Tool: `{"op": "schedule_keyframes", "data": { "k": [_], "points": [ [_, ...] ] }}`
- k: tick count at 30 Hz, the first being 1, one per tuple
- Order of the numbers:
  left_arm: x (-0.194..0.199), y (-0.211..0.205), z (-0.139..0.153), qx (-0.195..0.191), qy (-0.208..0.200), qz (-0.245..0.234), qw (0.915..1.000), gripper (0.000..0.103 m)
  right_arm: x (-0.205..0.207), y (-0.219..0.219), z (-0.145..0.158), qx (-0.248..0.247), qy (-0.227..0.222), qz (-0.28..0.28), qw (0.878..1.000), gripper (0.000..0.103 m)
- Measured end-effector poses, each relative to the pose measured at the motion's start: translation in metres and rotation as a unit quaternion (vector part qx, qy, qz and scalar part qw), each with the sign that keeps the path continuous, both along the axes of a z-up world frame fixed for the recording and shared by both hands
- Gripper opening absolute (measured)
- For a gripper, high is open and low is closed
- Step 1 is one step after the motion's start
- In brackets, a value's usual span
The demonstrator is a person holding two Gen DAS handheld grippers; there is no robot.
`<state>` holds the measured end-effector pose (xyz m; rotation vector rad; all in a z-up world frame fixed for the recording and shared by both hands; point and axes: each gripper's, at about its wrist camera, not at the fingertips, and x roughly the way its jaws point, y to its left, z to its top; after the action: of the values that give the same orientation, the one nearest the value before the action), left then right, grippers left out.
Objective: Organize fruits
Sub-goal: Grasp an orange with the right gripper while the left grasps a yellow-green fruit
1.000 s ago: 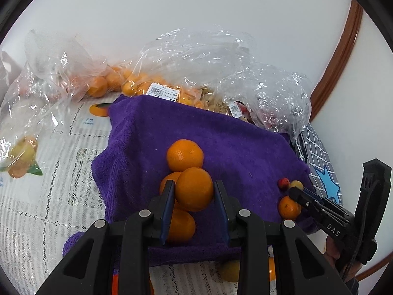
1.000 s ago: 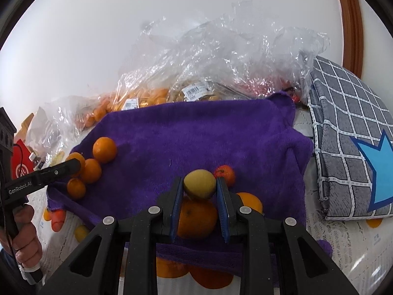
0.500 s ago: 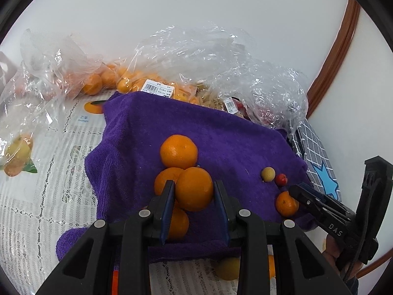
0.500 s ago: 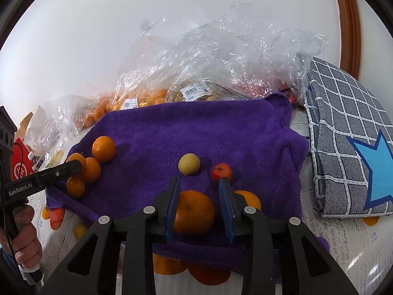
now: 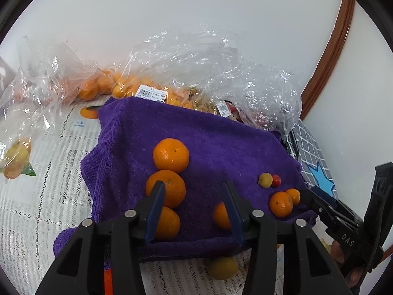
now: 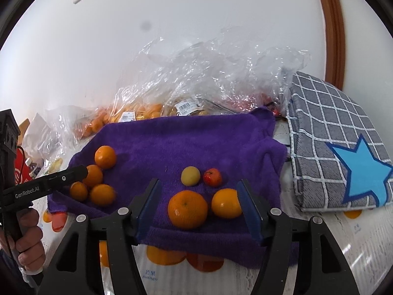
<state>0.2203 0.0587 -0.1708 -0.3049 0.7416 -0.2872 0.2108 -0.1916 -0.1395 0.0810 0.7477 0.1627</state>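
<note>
A purple towel [image 5: 201,135] [image 6: 186,140] lies on the table. Several oranges [image 5: 171,155] sit in a cluster on its left side [image 6: 105,156]. My left gripper [image 5: 194,209] is open and empty above the towel's near edge; one orange [image 5: 220,215] lies by its right finger. My right gripper [image 6: 200,205] is open and empty, with a large orange [image 6: 188,209] and a smaller one [image 6: 226,202] lying between its fingers. A small yellow fruit [image 6: 190,175] and a small red fruit [image 6: 212,177] lie just beyond them.
Clear plastic bags of fruit [image 5: 172,78] [image 6: 196,83] line the wall behind the towel. A grey checked cloth with a blue star [image 6: 343,157] lies to the right. A yellow fruit [image 5: 222,266] sits on the tablecloth in front of the towel.
My left gripper opened and let go of its orange, which now lies on the towel. My right gripper released the yellow fruit, opened wide and pulled back.
</note>
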Motion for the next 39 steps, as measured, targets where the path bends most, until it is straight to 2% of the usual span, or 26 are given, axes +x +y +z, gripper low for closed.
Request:
{"op": "schedule_keyframes", "data": {
  "k": [5, 15, 23, 28, 34, 39],
  "points": [
    [-0.004, 0.004, 0.004, -0.011, -0.007, 0.004, 0.9999, 0.049, -0.015, -0.001, 0.006, -0.009, 0.0, -0.009, 1.0, 0.063],
    [-0.021, 0.003, 0.007, 0.008, -0.03, 0.009, 0.9995, 0.051, -0.047, 0.003, 0.006, -0.033, 0.023, -0.004, 0.999, 0.063],
    [-0.045, 0.01, 0.008, 0.022, -0.042, 0.023, 0.9986, 0.053, -0.069, 0.006, 0.006, -0.03, 0.037, 0.001, 0.999, 0.053],
    [-0.058, 0.021, 0.004, 0.027, -0.038, 0.035, 0.9983, 0.053, -0.077, 0.019, -0.006, -0.021, 0.058, 0.027, 0.998, 0.046],
    [-0.068, 0.029, -0.001, 0.03, -0.029, 0.046, 0.9981, 0.053, -0.072, 0.047, -0.019, -0.003, 0.079, 0.079, 0.994, 0.046],
    [-0.072, 0.026, -0.004, 0.043, -0.026, 0.044, 0.9978, 0.053, -0.062, 0.075, -0.027, -0.023, 0.086, 0.113, 0.99, 0.046]
  ]
}}
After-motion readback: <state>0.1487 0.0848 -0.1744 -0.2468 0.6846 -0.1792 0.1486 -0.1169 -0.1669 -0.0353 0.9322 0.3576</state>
